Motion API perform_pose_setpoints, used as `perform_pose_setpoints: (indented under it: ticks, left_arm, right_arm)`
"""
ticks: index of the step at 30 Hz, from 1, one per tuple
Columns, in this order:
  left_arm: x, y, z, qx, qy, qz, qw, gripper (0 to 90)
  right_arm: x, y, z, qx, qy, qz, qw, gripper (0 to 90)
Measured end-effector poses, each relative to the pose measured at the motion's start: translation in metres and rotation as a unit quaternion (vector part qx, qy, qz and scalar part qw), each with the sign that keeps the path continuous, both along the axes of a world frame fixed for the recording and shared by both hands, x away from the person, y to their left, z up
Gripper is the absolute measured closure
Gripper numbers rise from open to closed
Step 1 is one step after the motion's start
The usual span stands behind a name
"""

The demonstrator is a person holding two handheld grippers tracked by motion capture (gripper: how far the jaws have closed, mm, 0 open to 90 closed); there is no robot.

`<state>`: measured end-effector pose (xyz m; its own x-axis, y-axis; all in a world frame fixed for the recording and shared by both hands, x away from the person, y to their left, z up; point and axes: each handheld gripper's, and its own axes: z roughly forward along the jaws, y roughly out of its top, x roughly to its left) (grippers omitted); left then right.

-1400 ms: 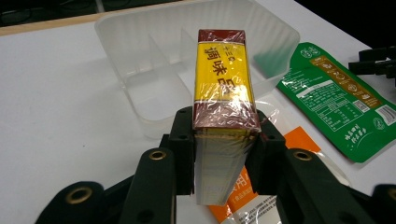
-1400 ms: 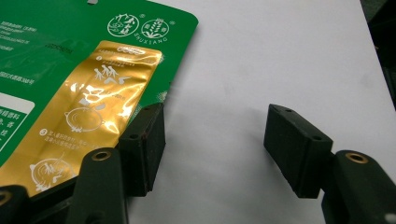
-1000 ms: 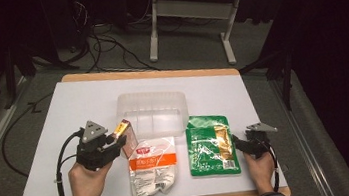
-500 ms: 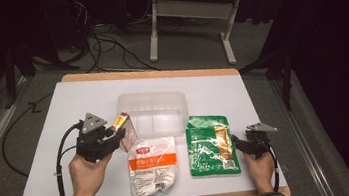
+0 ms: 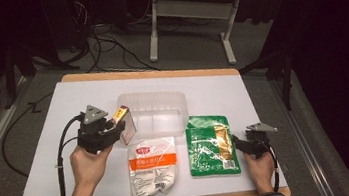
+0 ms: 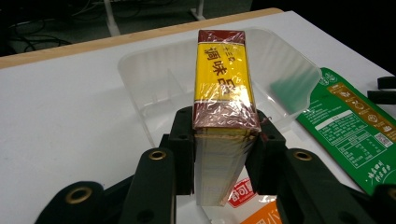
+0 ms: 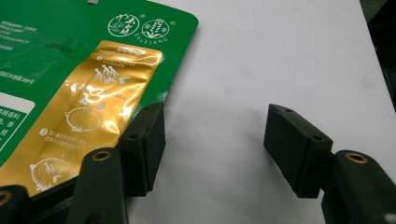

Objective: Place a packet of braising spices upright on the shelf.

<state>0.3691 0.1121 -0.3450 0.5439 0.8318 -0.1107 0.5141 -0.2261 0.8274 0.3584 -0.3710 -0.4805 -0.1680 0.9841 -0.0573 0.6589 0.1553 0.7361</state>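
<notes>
Yellow and maroon wrapping marks the box (image 6: 224, 88) clamped between the black jaws of the left gripper (image 5: 115, 128); it hangs just at the near left rim of the clear plastic tub (image 5: 156, 113), apparently bound for it. The right gripper (image 5: 241, 142) rests on the white table (image 5: 42, 144) with its jaws standing wide and nothing between them, one jaw lying just at the edge of the green packet (image 5: 211, 144).

What could go wrong, in my judgement: the grip sits on the box's near end alone, so the long free end could sag or twist out if the hand tips. The tub is light and thin-walled, so a box lowered onto its rim instead of inside could push it across the table or tilt it. The orange-and-white packet (image 5: 153, 168) lies right under the carrying hand and could be dragged by the trailing cable.

From above, the box is small and partly hidden by the gripper, and whether it has crossed the rim is hard to tell. The left gripper view settles the grip: both pads (image 6: 184, 149) press its narrow sides. The right gripper view shows bare table between those jaws.
</notes>
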Motion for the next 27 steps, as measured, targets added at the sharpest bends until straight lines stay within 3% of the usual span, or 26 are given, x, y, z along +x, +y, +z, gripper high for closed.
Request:
perform_pose_setpoints:
  ticks: [6, 16, 18, 24, 27]
  left_arm:
    - [0.009, -0.004, 0.006, 0.005, -0.011, 0.009, 0.9999, 67.9]
    - [0.028, -0.008, 0.008, 0.008, -0.012, 0.023, 0.9996, 67.9]
    - [0.033, -0.011, 0.007, 0.013, -0.018, 0.026, 0.9994, 67.9]
    - [0.043, -0.02, 0.001, 0.013, -0.014, 0.034, 0.9992, 67.8]
    - [0.046, -0.022, -0.003, 0.023, -0.011, 0.042, 0.9988, 67.8]
  right_arm:
    - [0.0, 0.0, 0.0, -0.001, 0.001, 0.001, 1.0, 39.0]
    - [0.0, 0.0, 0.0, 0.0, 0.002, 0.0, 1.0, 39.0]
    - [0.0, 0.0, 0.0, 0.0, 0.002, 0.0, 1.0, 39.0]
    - [0.0, 0.0, 0.0, 0.0, 0.001, 0.0, 1.0, 39.0]
    - [0.0, 0.0, 0.0, 0.0, 0.001, 0.001, 1.0, 39.0]
